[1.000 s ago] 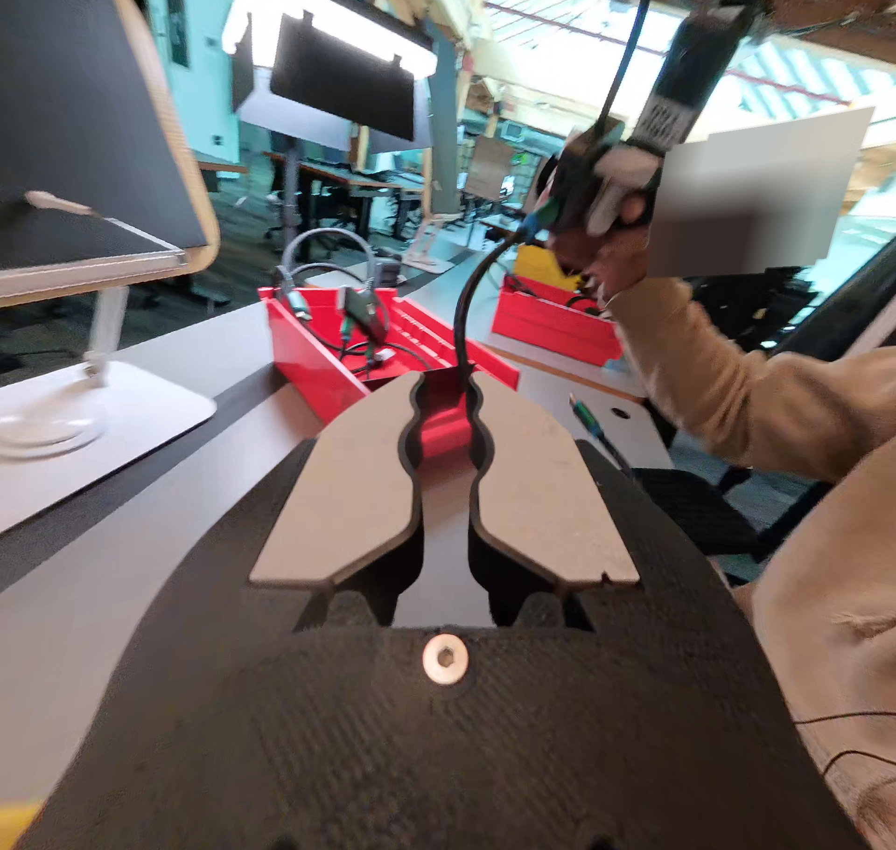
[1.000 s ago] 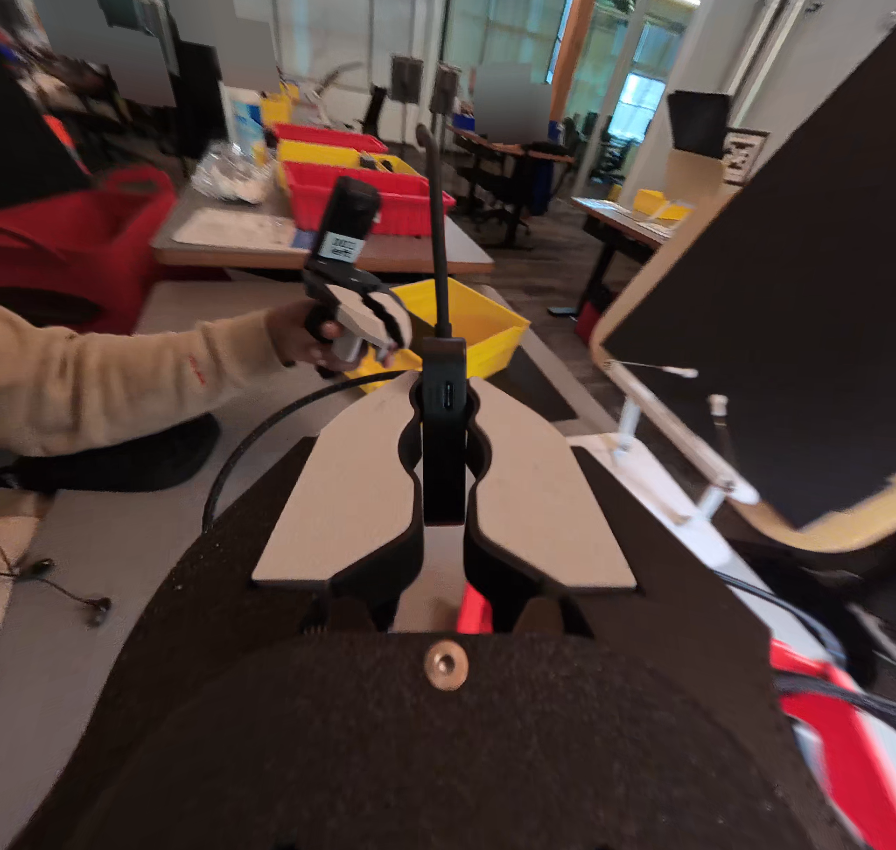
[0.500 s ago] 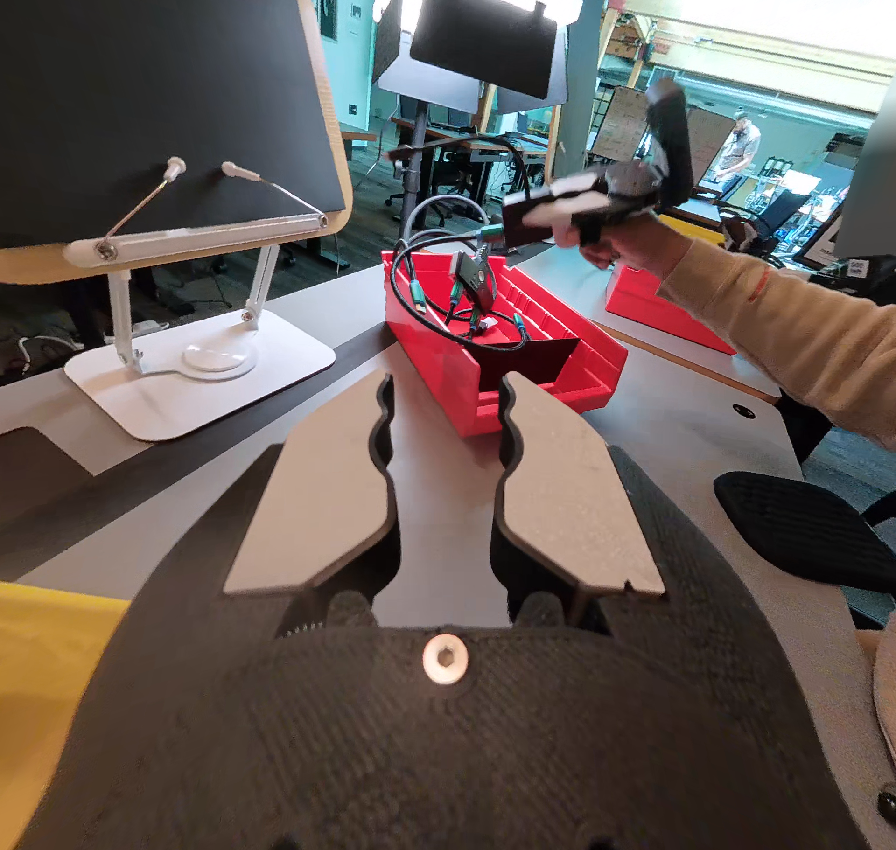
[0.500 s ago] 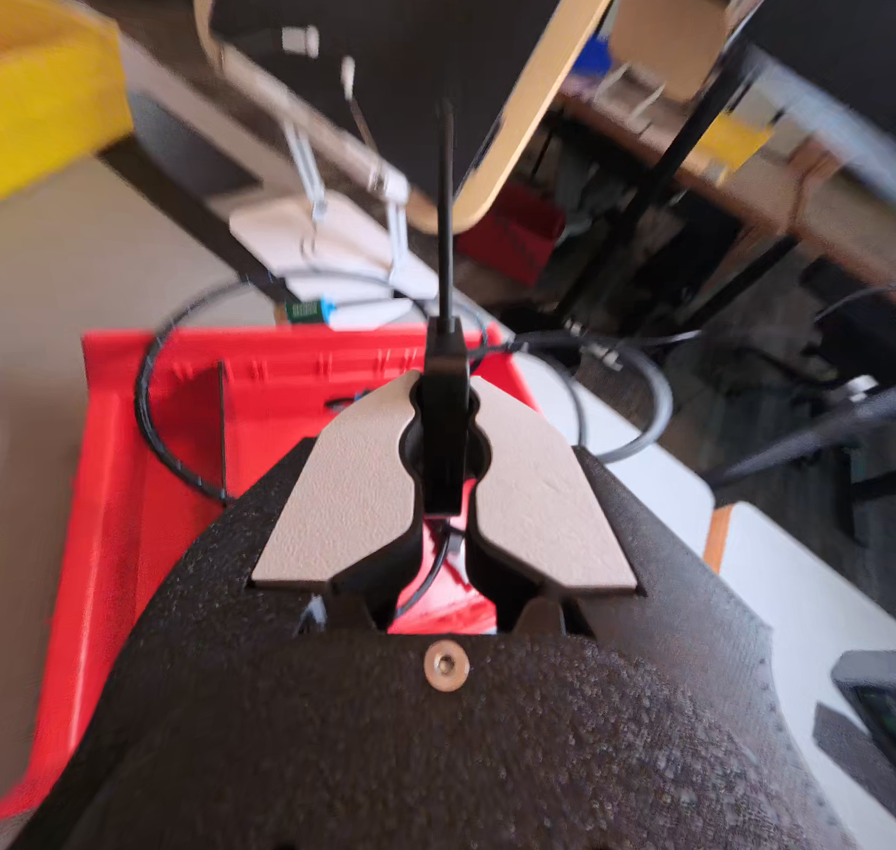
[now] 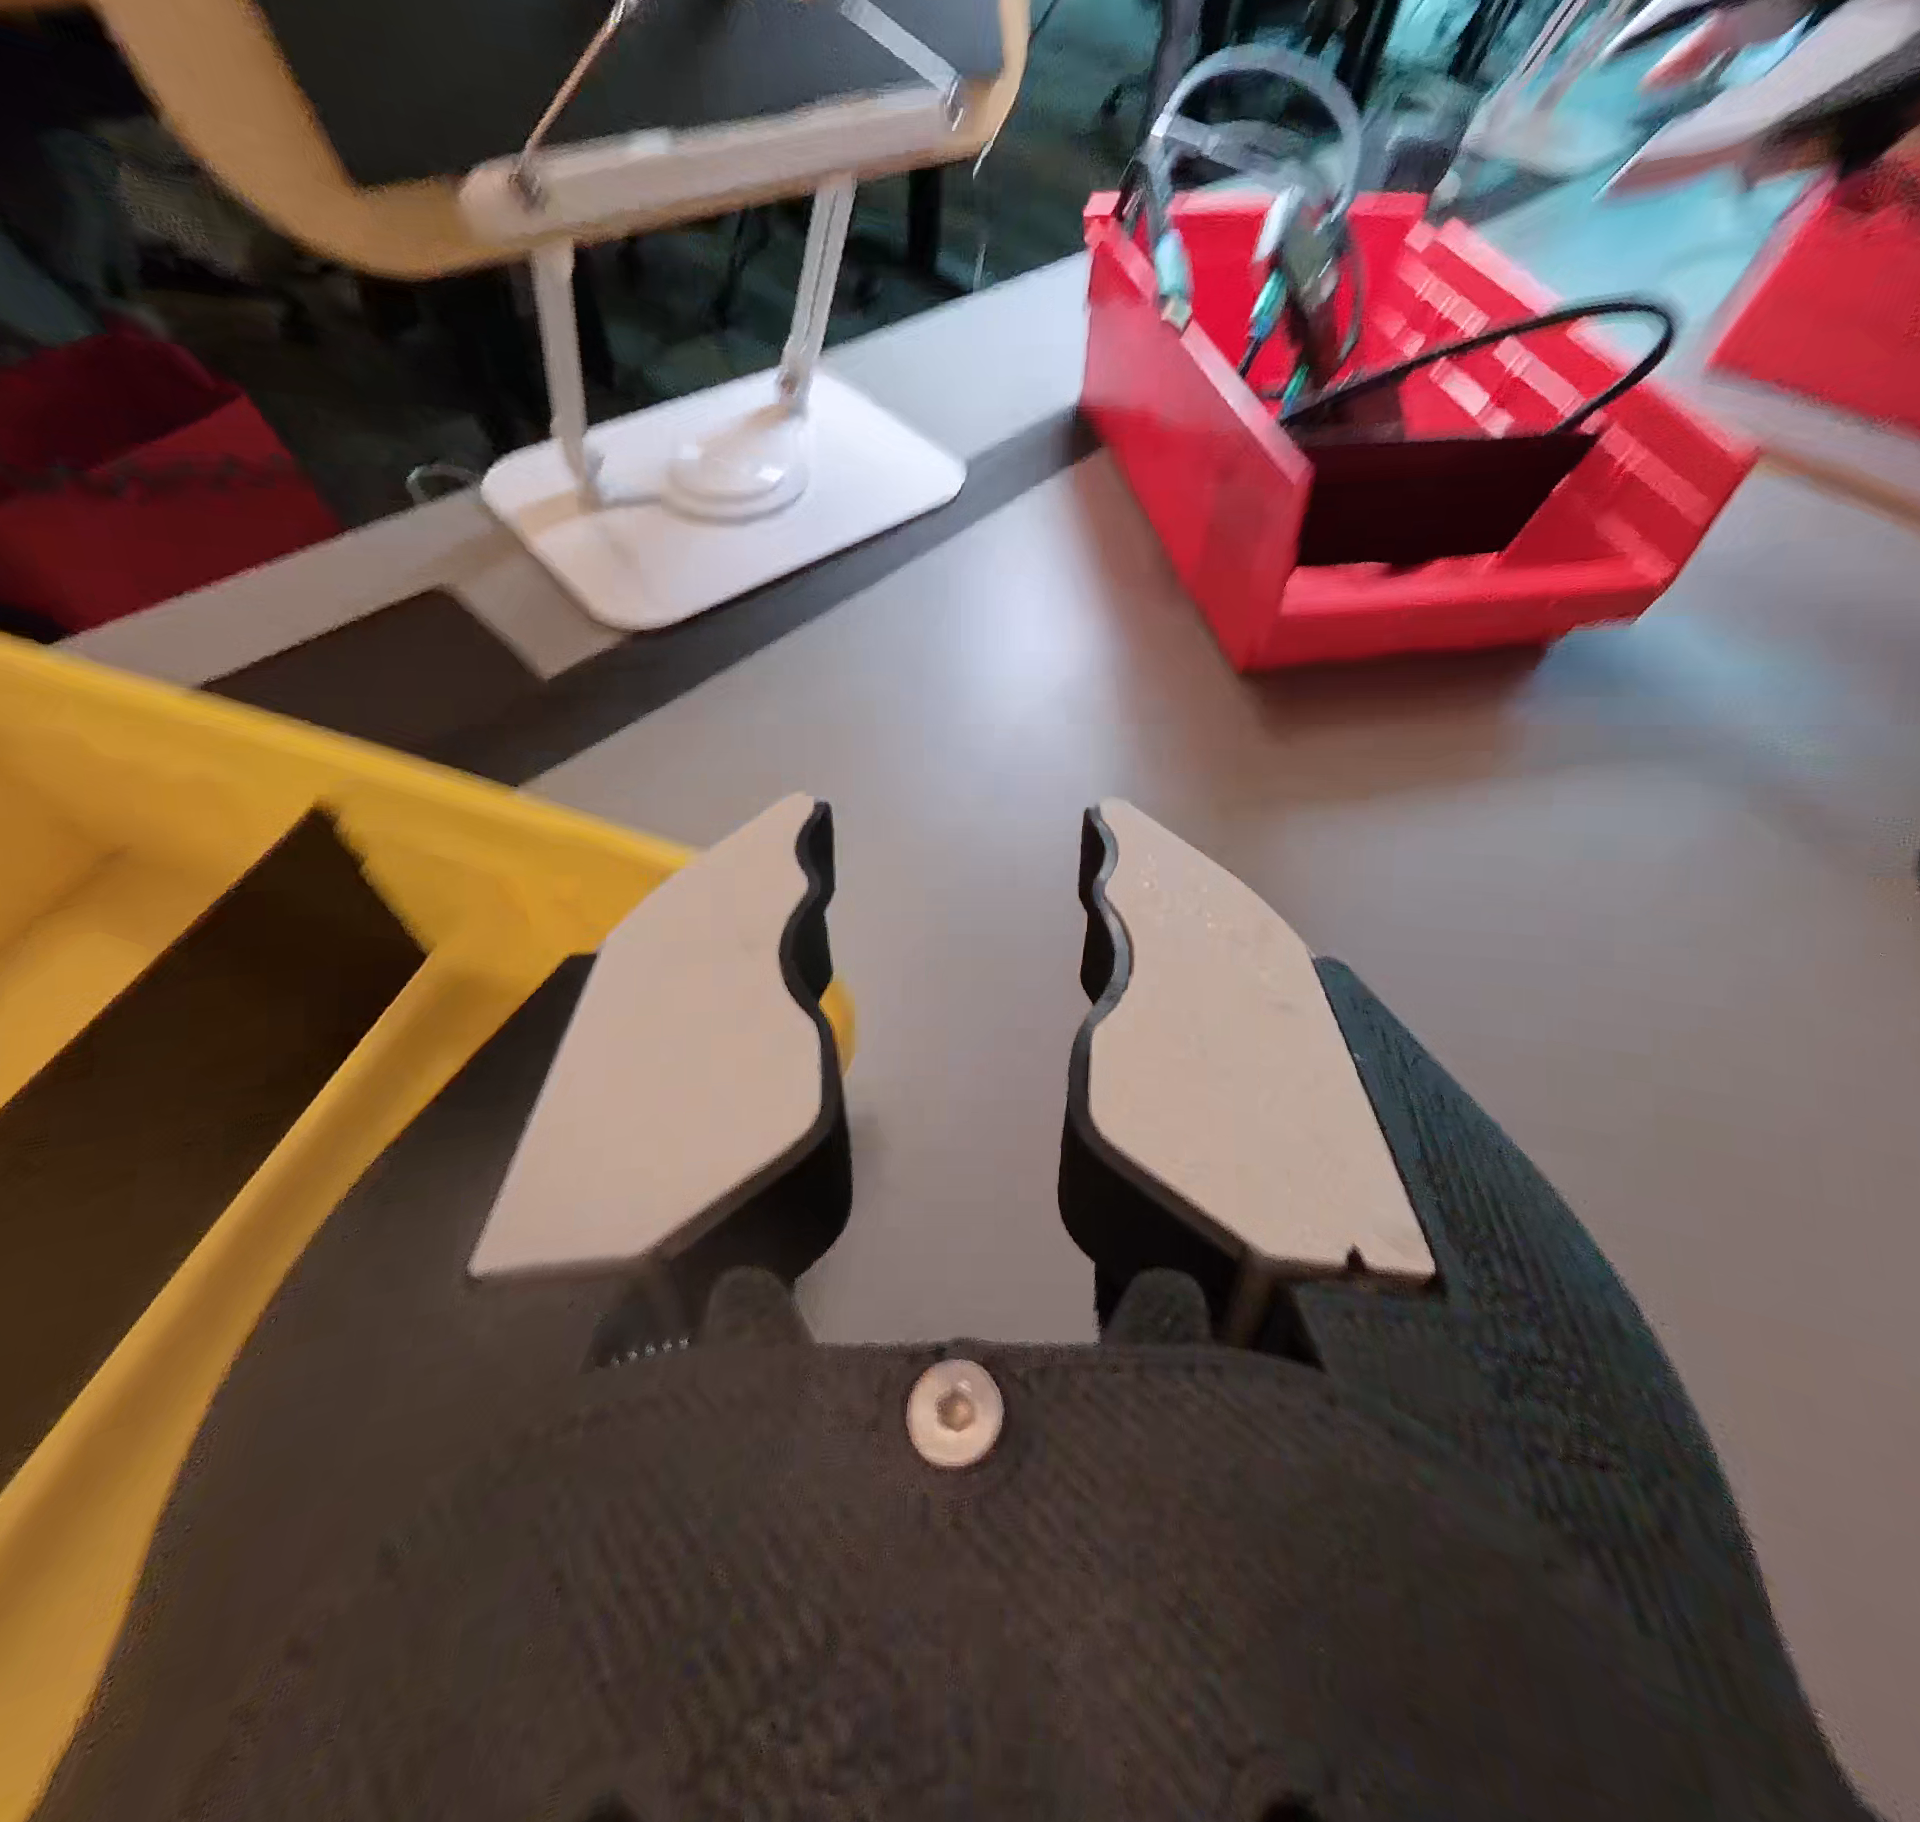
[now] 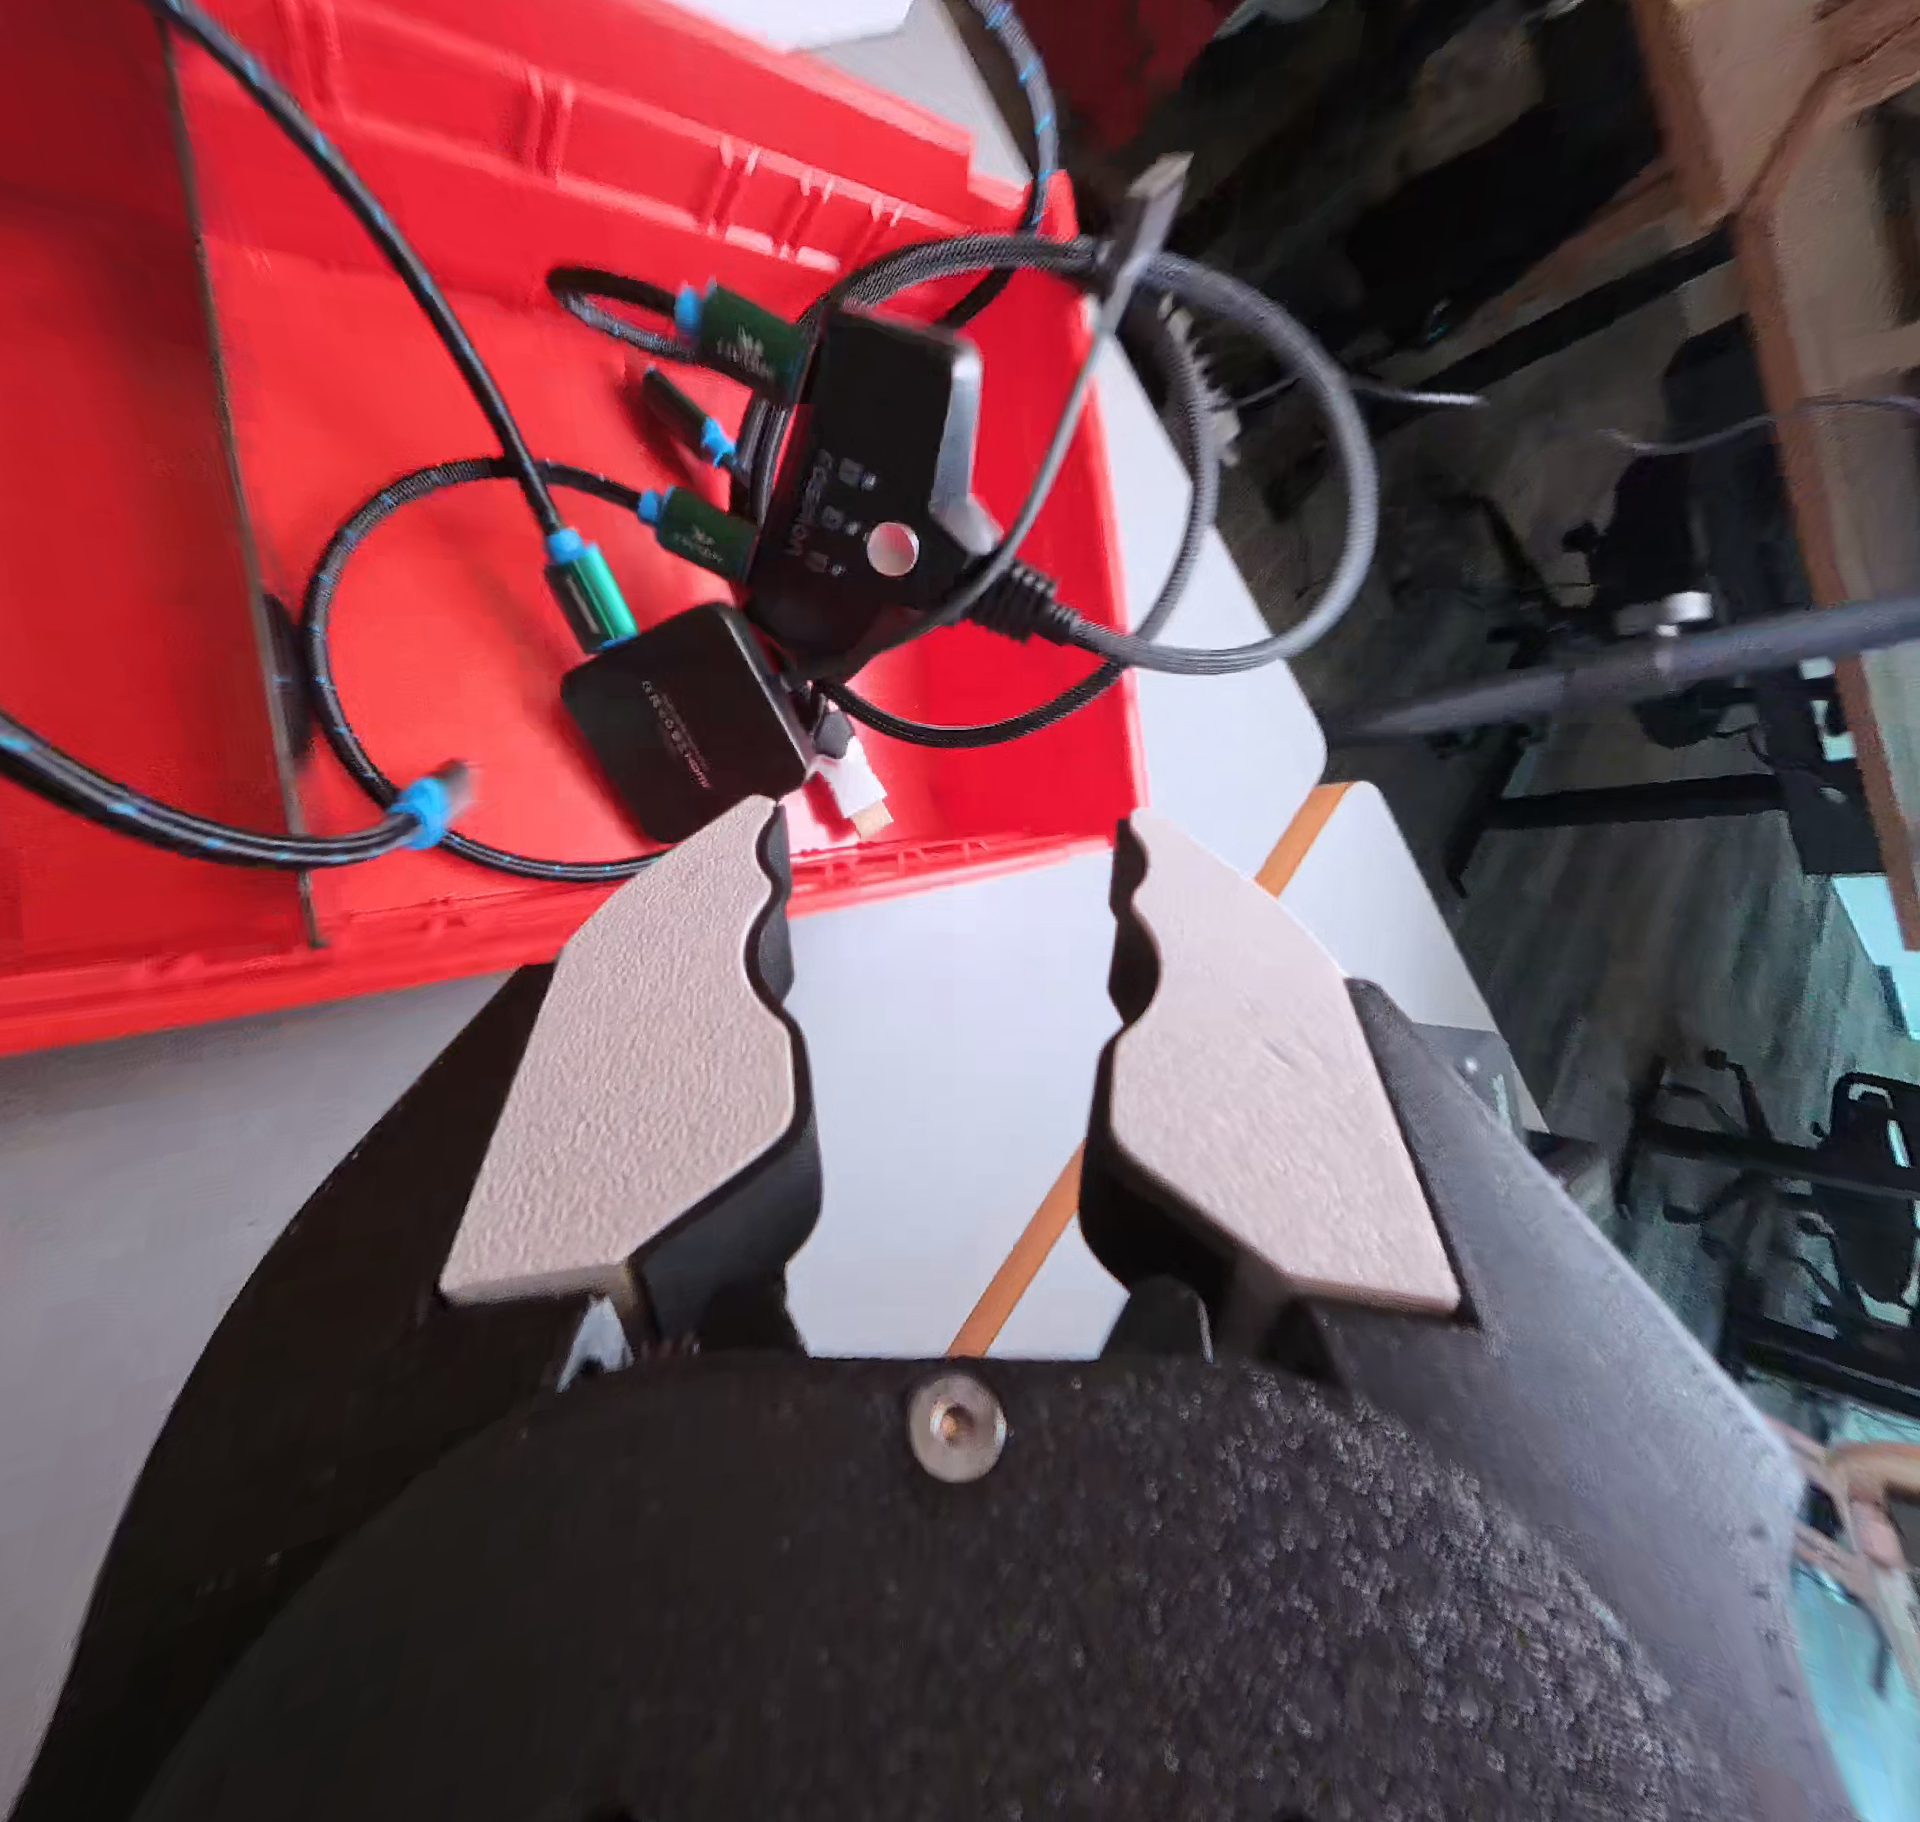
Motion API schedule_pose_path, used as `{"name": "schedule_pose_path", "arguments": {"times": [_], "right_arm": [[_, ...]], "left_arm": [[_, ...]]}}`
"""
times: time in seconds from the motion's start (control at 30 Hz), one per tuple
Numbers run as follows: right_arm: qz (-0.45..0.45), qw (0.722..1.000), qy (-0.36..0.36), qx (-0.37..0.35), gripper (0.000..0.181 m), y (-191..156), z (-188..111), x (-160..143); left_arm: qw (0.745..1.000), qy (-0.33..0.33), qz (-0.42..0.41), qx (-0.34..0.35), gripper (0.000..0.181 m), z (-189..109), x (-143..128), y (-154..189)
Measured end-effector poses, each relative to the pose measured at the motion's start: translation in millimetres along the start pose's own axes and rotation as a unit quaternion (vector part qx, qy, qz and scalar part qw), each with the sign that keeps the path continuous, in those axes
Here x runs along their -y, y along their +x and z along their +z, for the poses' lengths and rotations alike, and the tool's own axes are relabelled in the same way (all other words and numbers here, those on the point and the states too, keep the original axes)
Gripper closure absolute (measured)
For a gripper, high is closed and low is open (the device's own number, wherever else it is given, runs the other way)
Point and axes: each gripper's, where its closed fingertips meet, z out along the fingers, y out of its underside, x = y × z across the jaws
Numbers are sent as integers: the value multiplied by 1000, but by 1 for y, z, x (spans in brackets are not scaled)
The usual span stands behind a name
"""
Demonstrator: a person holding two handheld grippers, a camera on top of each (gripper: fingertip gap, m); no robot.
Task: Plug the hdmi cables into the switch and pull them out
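Now that the switch (image 6: 868,484) lies in the red bin (image 6: 156,338); right hand-held gripper (image 6: 951,837) agape, empty; left hand-held gripper (image 5: 956,837) likewise

— What sort of place is this?
— An open workshop or lab: grey worktable (image 5: 1195,733), red parts bin (image 5: 1195,442) and yellow parts bin (image 5: 312,837), a black board on a white stand (image 5: 727,515), more desks (image 6: 1766,162) beyond.
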Motion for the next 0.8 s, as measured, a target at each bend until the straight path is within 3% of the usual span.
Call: {"name": "schedule_pose_path", "arguments": {"times": [0.07, 0.13, 0.2, 0.27, 0.33, 0.43, 0.57, 0.7, 0.8], "right_arm": [[21, 999, 49, 3, 128, -9, -31, 6], [20, 996, 82, 43, 133, -44, -55, 16], [20, 990, 98, 97, 136, -97, -71, 31], [43, 974, 116, 191, 139, -173, -83, 55], [24, 972, 82, 217, 135, -230, -71, 62], [-64, 994, -1, 88, 126, -234, -17, 52], [-96, 993, -63, 29, 120, -218, 31, 56], [-73, 988, -119, 63, 121, -215, 66, 48], [-44, 986, -128, 94, 124, -219, 74, 44]], "left_arm": [[998, -53, 16, 32, 132, -12, -28, -16], [992, -111, 33, 57, 129, -22, -57, -31], [985, -153, 49, 68, 129, -28, -79, -42], [979, -177, 67, 73, 127, -29, -92, -49], [976, -189, 83, 67, 126, -26, -98, -52], [966, -232, 101, 52, 121, -15, -112, -55], [943, -288, 157, 54, 122, -3, -128, -61], [930, -313, 183, 56, 129, 1, -139, -67], [927, -316, 192, 56, 138, 3, -143, -68]]}}
